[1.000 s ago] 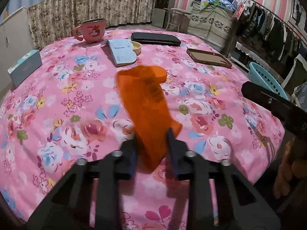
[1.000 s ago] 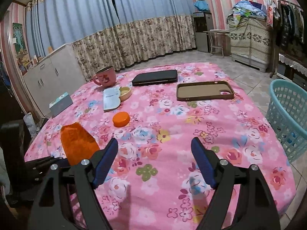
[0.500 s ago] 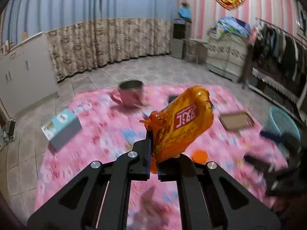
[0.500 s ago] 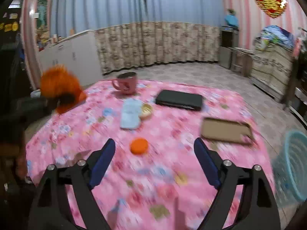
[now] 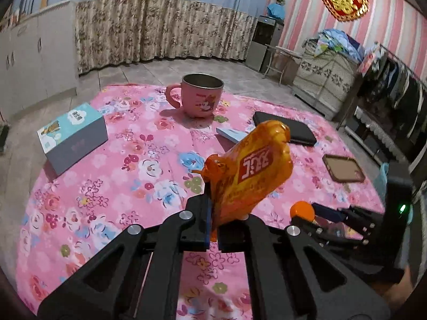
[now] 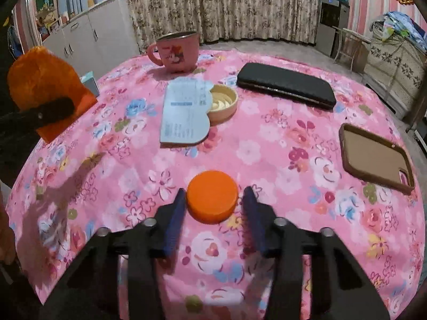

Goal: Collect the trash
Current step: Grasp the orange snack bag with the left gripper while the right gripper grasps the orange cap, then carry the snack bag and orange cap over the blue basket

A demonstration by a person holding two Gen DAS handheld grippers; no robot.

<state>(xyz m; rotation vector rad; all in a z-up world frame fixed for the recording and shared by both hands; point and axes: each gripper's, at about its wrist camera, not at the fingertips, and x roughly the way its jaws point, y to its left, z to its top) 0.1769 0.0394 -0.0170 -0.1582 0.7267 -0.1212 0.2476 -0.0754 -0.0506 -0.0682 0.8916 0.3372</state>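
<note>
A crinkled orange snack wrapper (image 5: 253, 170) stands up from my left gripper (image 5: 213, 213), which is shut on its lower edge, above the pink flowered tablecloth (image 5: 128, 176). The right wrist view shows the same wrapper (image 6: 40, 80) at far left. An orange round cap (image 6: 212, 194) lies flat on the cloth between the blue pads of my right gripper (image 6: 213, 202). Its jaws are closing, with a thin gap still showing on the right side of the cap. In the left wrist view the cap (image 5: 301, 210) sits at the right gripper's tips.
On the table are a pink mug (image 6: 176, 50), a blue booklet (image 6: 184, 112) partly over a small beige dish (image 6: 226, 101), a black wallet (image 6: 285, 85), a brown phone case (image 6: 376, 154) and a tissue box (image 5: 72, 136). A teal basket (image 5: 383, 170) stands past the right edge.
My left gripper has clamped the wrapper and lifted it off the cloth. My right gripper has moved forward to the orange cap, and its jaws have narrowed around it.
</note>
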